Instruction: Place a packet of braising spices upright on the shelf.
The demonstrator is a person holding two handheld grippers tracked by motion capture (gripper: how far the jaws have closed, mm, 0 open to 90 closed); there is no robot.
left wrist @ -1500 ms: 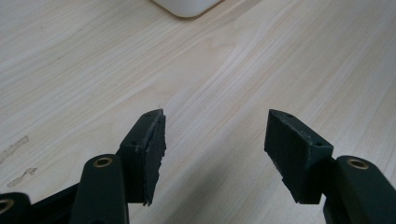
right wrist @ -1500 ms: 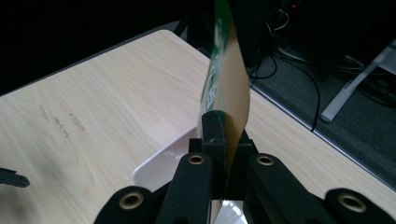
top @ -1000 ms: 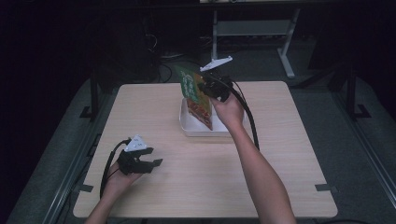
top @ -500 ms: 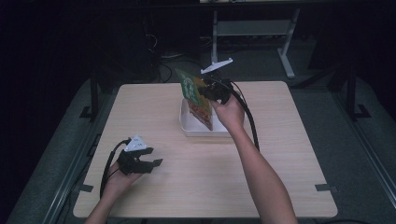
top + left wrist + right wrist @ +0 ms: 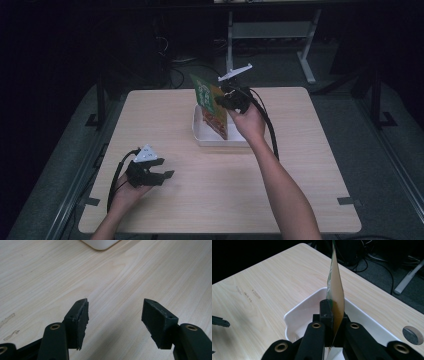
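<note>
i have the right gripper (image 5: 227,100) clenched on a flat printed packet (image 5: 210,105), green at the top and orange-brown lower down, and i hold it up on edge over the white tray (image 5: 200,137) at the far middle of the table (image 5: 300,165). in the right gripper view the packet (image 5: 335,290) runs straight up between my two jaws, pinched near its lower edge so the thin card stands as a blade above the tray (image 5: 294,312). i judge that grip is chosen so the packet hangs clear of the tray's walls and can be steered in or out without scraping the rim. whether its bottom corner touches the tray floor i cannot tell from the high view; it looks low inside the tray there

the tray sits square to the table edges, well apart from my other hand, which leaves the right arm a free path from the near side

my left gripper (image 5: 150,172) rests low near the table's near left corner, released, its jaws wide apart with bare wood between them in the left gripper view (image 5: 115,320). a corner of the tray (image 5: 100,243) shows at the top of that view. i read the left as parked out of the way, pointed toward the tray so it could come in to steady it if needed
</note>
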